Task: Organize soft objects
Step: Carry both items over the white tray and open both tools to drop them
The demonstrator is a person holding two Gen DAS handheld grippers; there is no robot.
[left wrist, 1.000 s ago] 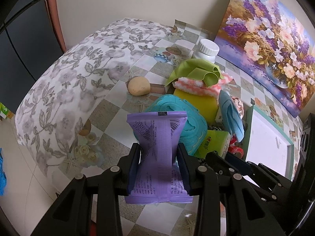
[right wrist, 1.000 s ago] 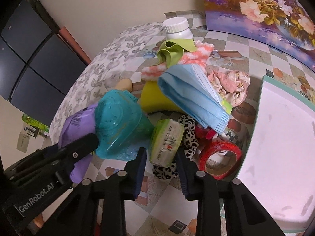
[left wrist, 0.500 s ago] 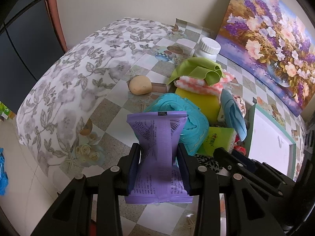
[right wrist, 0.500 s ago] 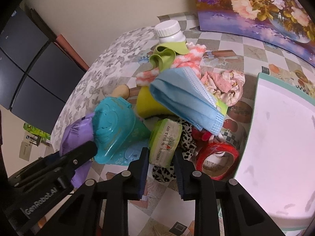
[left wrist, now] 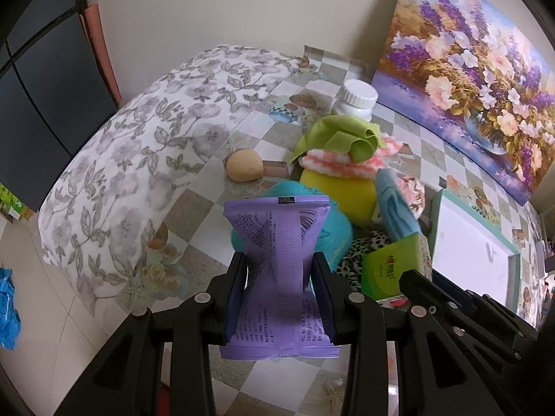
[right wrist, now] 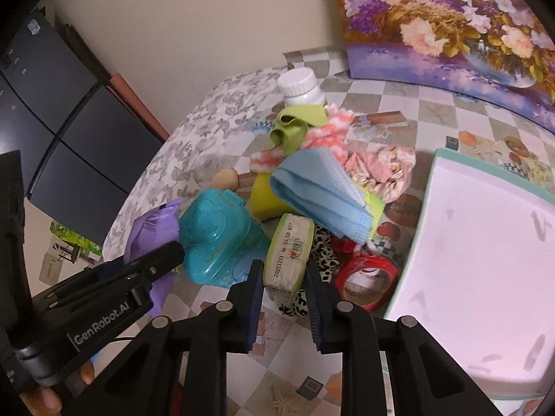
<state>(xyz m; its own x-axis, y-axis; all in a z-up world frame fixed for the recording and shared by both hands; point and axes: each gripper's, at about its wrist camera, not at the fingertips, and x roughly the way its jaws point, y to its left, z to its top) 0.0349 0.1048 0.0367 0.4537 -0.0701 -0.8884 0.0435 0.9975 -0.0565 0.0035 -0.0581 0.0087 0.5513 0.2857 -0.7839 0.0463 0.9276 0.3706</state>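
My left gripper (left wrist: 280, 270) is shut on a purple soft packet (left wrist: 277, 270), held upright above the checkered table; it also shows in the right wrist view (right wrist: 152, 228). My right gripper (right wrist: 282, 274) is shut on a green tissue pack (right wrist: 289, 253), lifted just above a leopard-print cloth (right wrist: 322, 253); the pack also shows in the left wrist view (left wrist: 395, 267). Behind lies a pile: blue face mask (right wrist: 319, 190), yellow sponge (left wrist: 338, 190), pink-white fluffy cloth (left wrist: 347, 159), green cloth (left wrist: 343, 138), pink floral cloth (right wrist: 381, 170).
A teal plastic case (right wrist: 215, 235) sits between the grippers. A white tray with a teal rim (right wrist: 430, 187) lies to the right. A red tape roll (right wrist: 367, 277), a white bottle (right wrist: 300, 85), a tan stone (left wrist: 244, 170), a floral pillow (left wrist: 138, 145) and a flower painting (left wrist: 478, 41) are around.
My right gripper has closed on the green tissue pack and raised it off the pile toward me. The left gripper keeps holding the purple packet, almost still.
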